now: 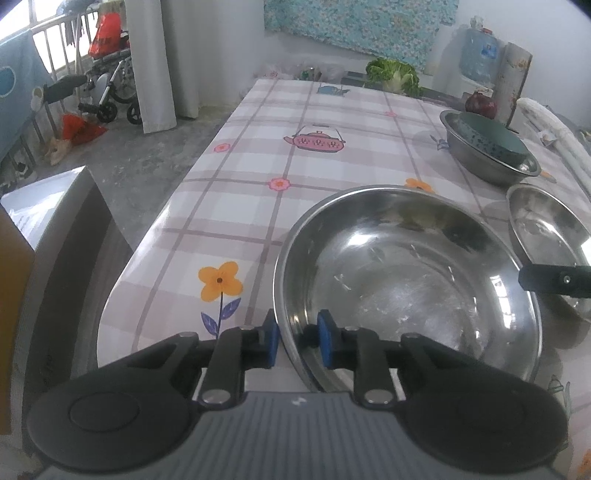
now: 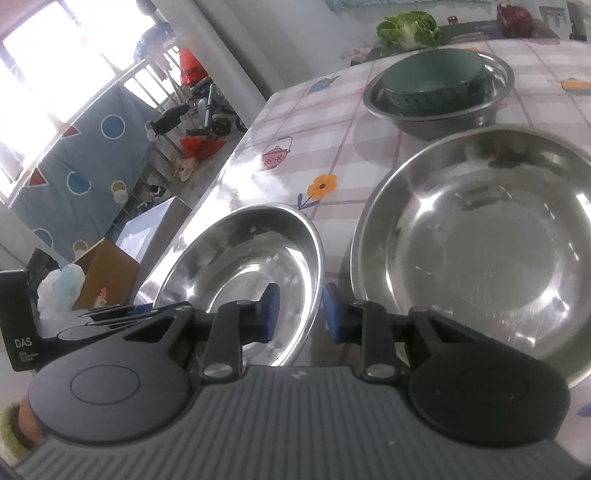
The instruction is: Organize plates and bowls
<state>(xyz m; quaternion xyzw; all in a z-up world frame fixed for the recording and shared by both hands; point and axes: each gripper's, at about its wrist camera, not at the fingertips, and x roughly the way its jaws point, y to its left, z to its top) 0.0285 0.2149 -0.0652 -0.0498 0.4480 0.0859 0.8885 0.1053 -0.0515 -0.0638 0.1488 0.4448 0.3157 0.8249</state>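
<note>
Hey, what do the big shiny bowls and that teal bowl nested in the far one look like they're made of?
The large shiny metal bowl and the smaller shiny bowl look like polished stainless steel: mirror reflections, thin rolled rims. The round teal bowl looks like matte ceramic or melamine, dull and thick-walled; it sits inside a far steel basin.

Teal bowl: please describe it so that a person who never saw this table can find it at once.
On the checked tablecloth with teapot and flower prints, look to the far end, near the green leafy vegetable. A steel basin stands there, and the teal bowl sits inside it. It is the only coloured dish; the two nearer steel bowls are bare, shiny and empty.
</note>
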